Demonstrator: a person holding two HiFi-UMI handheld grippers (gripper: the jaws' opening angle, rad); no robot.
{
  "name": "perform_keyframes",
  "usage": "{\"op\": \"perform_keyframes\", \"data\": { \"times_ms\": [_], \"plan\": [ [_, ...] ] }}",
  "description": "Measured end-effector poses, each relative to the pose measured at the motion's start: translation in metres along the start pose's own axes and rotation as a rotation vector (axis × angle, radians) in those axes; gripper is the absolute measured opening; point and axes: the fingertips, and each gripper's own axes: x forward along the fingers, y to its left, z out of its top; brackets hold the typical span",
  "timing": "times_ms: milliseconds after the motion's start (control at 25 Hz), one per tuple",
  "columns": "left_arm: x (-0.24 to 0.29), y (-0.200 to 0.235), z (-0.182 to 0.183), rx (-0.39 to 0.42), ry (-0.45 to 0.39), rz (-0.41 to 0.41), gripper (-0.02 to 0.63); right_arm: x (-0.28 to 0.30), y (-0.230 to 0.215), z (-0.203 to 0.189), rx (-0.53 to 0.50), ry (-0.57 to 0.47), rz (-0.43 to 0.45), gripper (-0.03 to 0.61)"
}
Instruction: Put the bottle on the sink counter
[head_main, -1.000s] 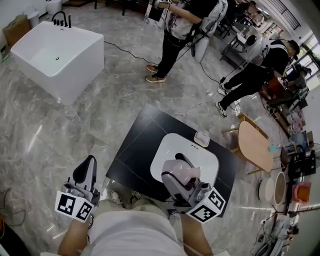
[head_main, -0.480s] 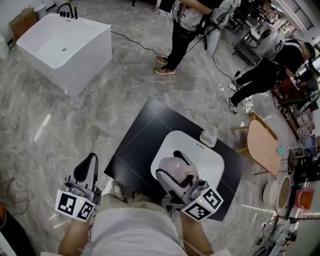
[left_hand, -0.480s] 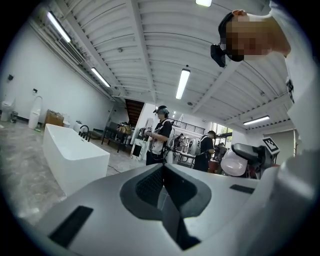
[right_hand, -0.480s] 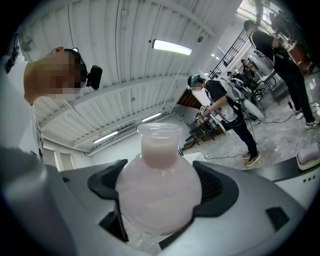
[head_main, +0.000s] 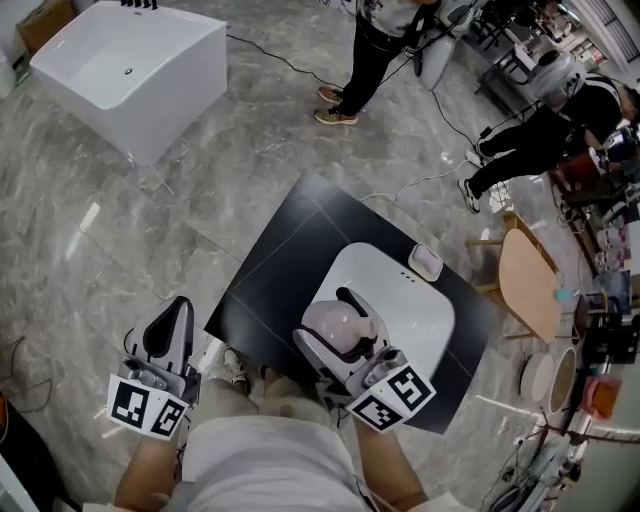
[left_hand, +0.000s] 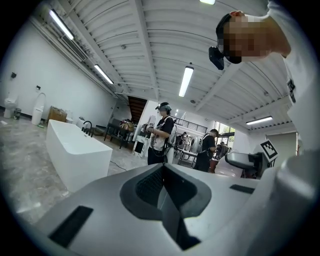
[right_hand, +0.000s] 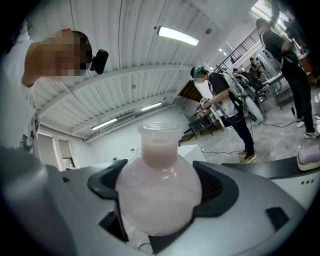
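Round pink bottle (right_hand: 159, 192) clamped in right gripper (head_main: 330, 322) over near edge of sink counter (head_main: 270, 280); left gripper (head_main: 172, 330) closed, empty; risk: rolling off once released

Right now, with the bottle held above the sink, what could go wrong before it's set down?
1. The right gripper clamps the bottle on its smooth, round belly, so it could slip or twist out.
2. In the head view the bottle appears to be over the white basin, not the black counter. Released here, it would likely fall into the bowl.
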Motion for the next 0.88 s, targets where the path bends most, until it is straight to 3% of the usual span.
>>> {"op": "perform_keyframes", "data": {
  "times_ms": [880],
  "plan": [
    [0.003,0.019,-0.064,-0.059,0.062,0.038,0.014,0.053,-0.04,-0.121,-0.133,0.219,-0.045,0.41]
  ]
}}
